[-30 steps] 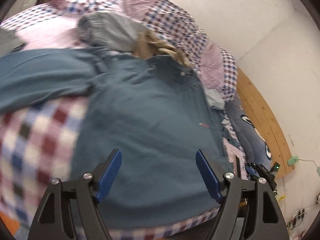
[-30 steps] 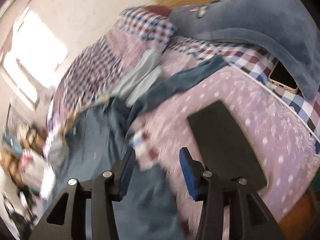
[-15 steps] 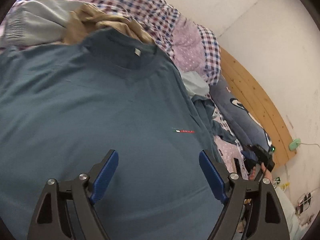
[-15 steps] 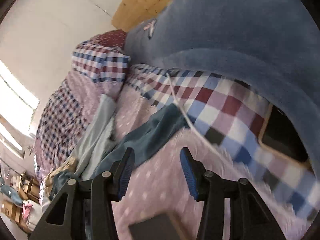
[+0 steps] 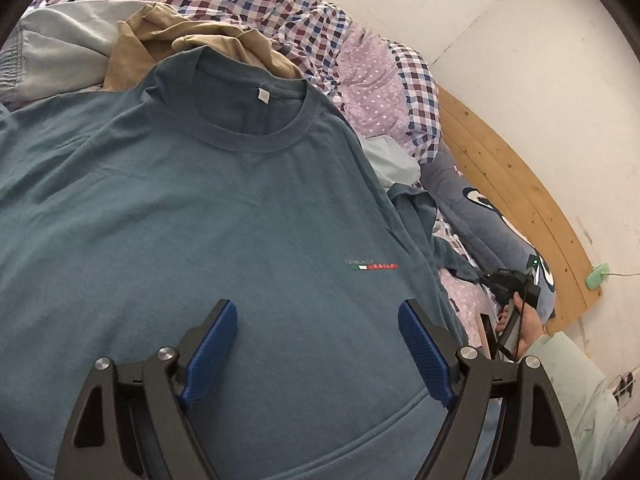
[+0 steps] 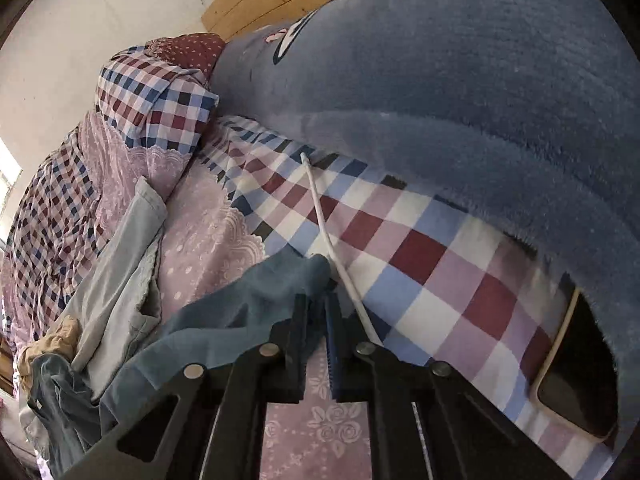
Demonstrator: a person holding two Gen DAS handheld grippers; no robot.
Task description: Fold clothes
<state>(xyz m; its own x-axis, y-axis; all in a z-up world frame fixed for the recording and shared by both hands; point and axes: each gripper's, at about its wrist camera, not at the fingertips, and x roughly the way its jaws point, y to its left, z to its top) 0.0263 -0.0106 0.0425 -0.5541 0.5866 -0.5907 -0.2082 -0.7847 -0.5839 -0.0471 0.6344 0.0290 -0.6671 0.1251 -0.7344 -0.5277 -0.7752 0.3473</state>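
Left wrist view: blue T-shirt (image 5: pixel 208 216) spread flat, filling frame centre; left gripper (image 5: pixel 316 356) wide open above lower chest, gripping nothing.

Right wrist view: right gripper (image 6: pixel 316 328) closing on sleeve (image 6: pixel 256 300), lower centre. Soft, light, limp; pinch at hems.

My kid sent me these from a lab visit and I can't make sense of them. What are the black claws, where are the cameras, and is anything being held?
There is no robot here. A person holds a two-finger gripper in each hand, and each gripper carries a wide-angle camera looking along its fingers.

The left camera shows the left gripper open above a blue T-shirt spread on a bed, holding nothing. At that picture's right edge you see the person's other hand with the second tool.

The right camera shows the right gripper closing on the T-shirt's sleeve, whose cloth sits between the fingers. A white cable and a phone lie nearby, under a blue blanket.
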